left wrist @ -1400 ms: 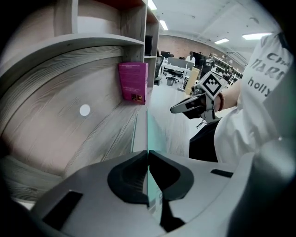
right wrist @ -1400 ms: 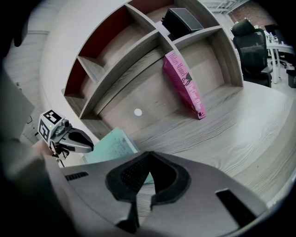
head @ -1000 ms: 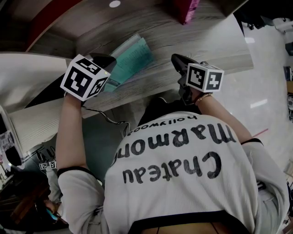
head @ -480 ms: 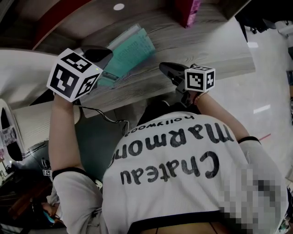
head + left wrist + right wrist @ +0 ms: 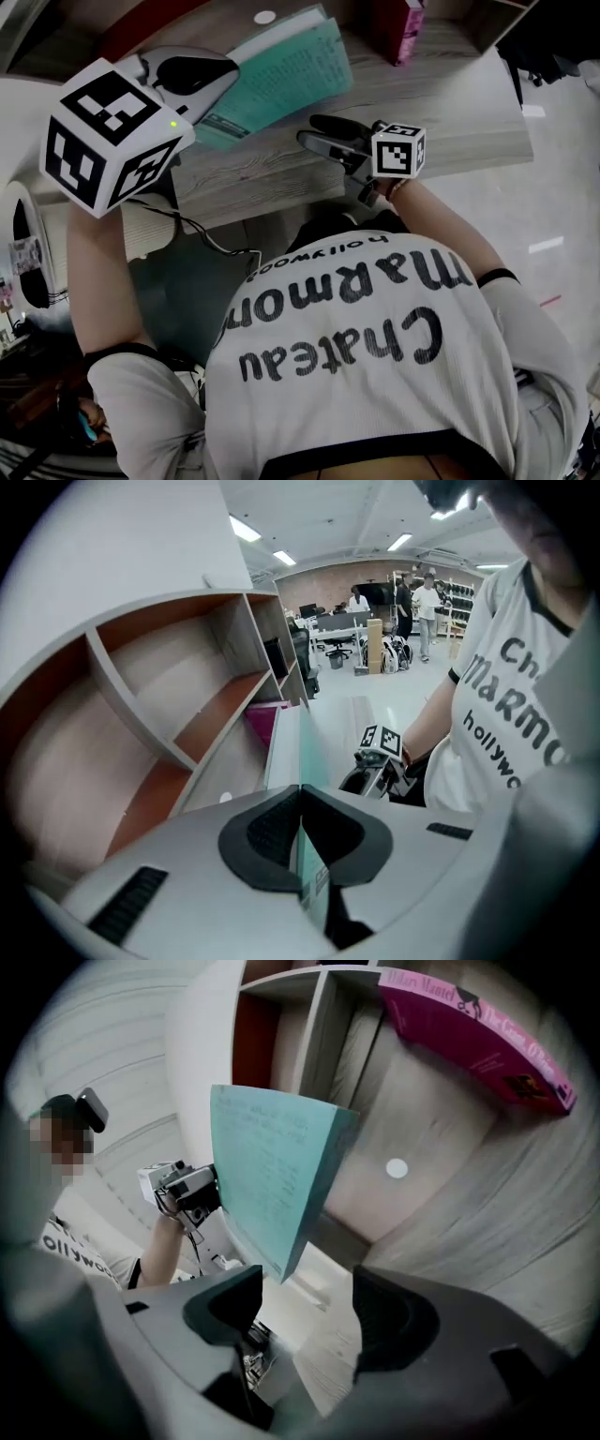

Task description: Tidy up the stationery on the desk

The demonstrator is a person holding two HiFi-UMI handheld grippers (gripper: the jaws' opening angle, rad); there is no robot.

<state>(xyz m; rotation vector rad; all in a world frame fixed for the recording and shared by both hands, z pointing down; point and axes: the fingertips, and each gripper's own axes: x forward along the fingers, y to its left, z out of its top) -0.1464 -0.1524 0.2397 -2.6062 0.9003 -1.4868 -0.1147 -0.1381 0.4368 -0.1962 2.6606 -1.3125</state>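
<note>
The teal book (image 5: 281, 80) hangs in the air above the wood-grain surface (image 5: 450, 112), held by one corner and tilted. In the right gripper view the book (image 5: 272, 1176) shows its printed teal cover, with its lower corner free and clear of the surface (image 5: 487, 1232). The left claw (image 5: 214, 94) is clamped on that book. In the left gripper view the two dark pads of the left claw (image 5: 300, 808) meet on the thin edge of the book (image 5: 312, 752), which runs up and away from them, white page edges on its left side.

The right claw (image 5: 314, 136) sits just beside the book's near edge, low over the surface. Its jaws have just been opening. In its own view the right claw (image 5: 305, 1307) has its pads well apart with nothing between them, and the book's lower corner hangs just beyond the gap. The left claw (image 5: 187, 1190) shows there at the book's far edge, on a bare forearm.

Each gripper carries a marker cube: the left one (image 5: 108, 136) is large and near the camera, the right one (image 5: 398, 150) is smaller.

A pink book (image 5: 398, 28) stands at the back of the surface, by the shelf (image 5: 169, 696). A white dot (image 5: 397, 1168) lies on the surface behind the teal book. A cable (image 5: 202, 230) hangs below the front edge.
</note>
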